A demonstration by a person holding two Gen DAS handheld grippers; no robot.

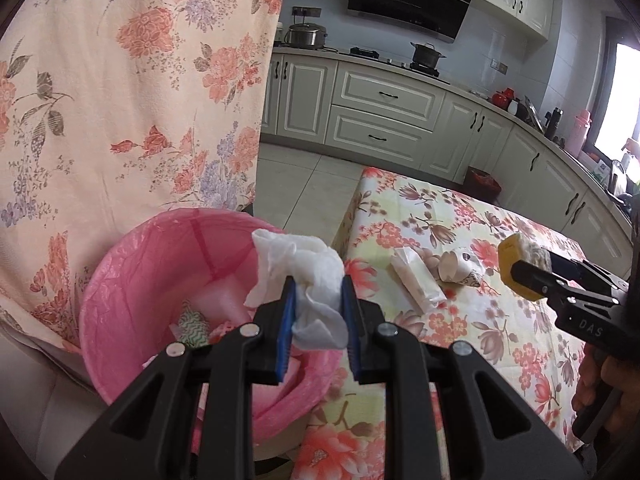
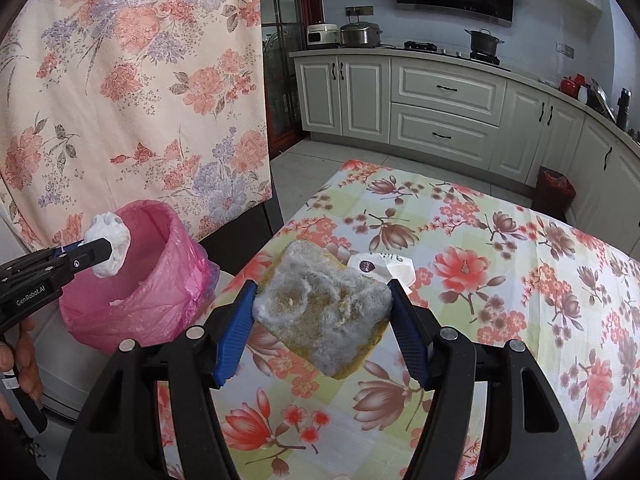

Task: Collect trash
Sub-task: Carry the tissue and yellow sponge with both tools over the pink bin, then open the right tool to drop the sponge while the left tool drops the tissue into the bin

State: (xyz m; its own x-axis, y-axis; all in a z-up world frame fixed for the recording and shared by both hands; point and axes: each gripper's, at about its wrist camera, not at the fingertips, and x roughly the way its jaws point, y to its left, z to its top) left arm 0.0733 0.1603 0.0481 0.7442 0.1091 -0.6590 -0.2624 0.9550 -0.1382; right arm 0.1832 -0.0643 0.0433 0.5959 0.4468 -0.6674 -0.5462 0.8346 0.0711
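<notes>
My left gripper [image 1: 319, 312] is shut on a crumpled white tissue [image 1: 308, 276], held above the near rim of a bin lined with a pink bag [image 1: 132, 264]. Some trash lies inside the bin. From the right wrist view the same tissue [image 2: 109, 249] hangs at the bin's [image 2: 160, 288] left rim in the left gripper [image 2: 102, 250]. My right gripper [image 2: 322, 320] is shut on a worn yellow sponge with a grey scouring face [image 2: 324, 312], lifted over the floral tablecloth [image 2: 500, 320]. In the left wrist view that sponge [image 1: 520, 264] sits at the right. A crushed paper cup [image 1: 458, 266] and a wrapped packet [image 1: 416, 286] lie on the table.
A floral curtain [image 1: 120, 100] hangs behind the bin. The crushed cup [image 2: 384, 268] shows just behind the sponge. Kitchen cabinets [image 2: 440, 100] and a counter with pots line the back; a dark bin [image 2: 554, 192] stands on the floor beyond the table. A hand [image 2: 24, 356] holds the left gripper's handle.
</notes>
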